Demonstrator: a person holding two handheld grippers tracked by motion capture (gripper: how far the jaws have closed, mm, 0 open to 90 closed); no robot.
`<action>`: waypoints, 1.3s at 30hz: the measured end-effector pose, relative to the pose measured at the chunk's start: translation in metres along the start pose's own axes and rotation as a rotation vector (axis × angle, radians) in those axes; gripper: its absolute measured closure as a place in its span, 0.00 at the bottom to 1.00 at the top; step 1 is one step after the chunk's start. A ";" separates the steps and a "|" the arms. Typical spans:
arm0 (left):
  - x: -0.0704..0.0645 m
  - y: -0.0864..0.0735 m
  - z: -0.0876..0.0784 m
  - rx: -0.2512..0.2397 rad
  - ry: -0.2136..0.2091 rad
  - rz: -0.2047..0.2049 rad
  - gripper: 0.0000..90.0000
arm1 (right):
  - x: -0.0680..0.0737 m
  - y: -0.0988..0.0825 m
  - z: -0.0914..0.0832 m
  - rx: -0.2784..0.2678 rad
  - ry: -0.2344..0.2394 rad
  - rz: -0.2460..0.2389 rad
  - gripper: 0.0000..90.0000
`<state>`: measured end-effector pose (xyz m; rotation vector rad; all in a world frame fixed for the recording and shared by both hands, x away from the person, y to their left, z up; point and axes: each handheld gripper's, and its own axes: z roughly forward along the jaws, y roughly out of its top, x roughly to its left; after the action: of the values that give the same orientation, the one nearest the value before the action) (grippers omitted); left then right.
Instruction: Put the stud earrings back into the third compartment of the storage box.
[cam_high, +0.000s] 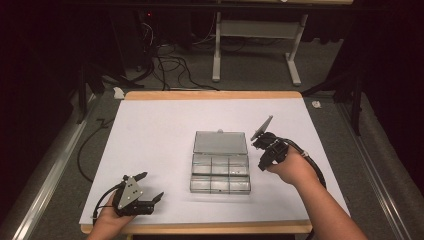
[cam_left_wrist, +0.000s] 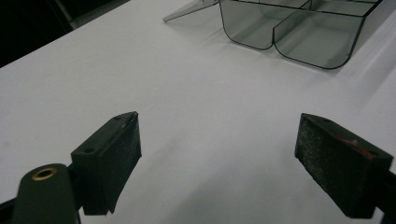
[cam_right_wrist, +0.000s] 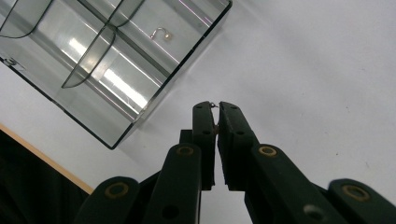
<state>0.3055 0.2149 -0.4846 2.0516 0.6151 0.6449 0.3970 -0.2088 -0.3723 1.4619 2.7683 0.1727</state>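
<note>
On the table (cam_high: 150, 130): clear box (cam_high: 220, 170), lid open, sitting mid-sheet.
Right gripper (cam_right_wrist: 215, 108): just right of the box, my jaws pinched nearly together on a tiny hook (cam_right_wrist: 214, 105), wire poking out at the tips.
Box: one more hook (cam_right_wrist: 161, 32) lying in a compartment.
Left gripper (cam_high: 150, 187): near corner, well apart from the box, jaws wide, holding nothing.

Clear smoke-grey tint seen on compartment box (cam_high: 220, 172) just L of right gripper (cam_right_wrist: 215, 108), which is black w/ brass-coloured rivets; a thin silver-gold hook (cam_right_wrist: 214, 106) is pinched at its tips. Left gripper (cam_left_wrist: 217, 154) also black, grey plate on top. Beneath both: white table cover (cam_high: 150, 150), pale wood edge
</note>
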 end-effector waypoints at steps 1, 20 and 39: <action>0.000 0.000 0.000 0.000 0.000 0.000 0.17 | 0.001 0.001 0.000 -0.002 0.002 0.005 0.96; 0.000 0.000 0.000 -0.006 -0.003 -0.003 0.17 | 0.021 0.027 0.000 -0.010 0.006 -0.061 0.96; 0.000 0.000 0.000 -0.006 -0.004 -0.004 0.17 | 0.034 0.045 0.014 -0.008 0.020 -0.093 0.96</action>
<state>0.3053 0.2154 -0.4845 2.0450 0.6140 0.6400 0.4156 -0.1543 -0.3804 1.3339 2.8402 0.1987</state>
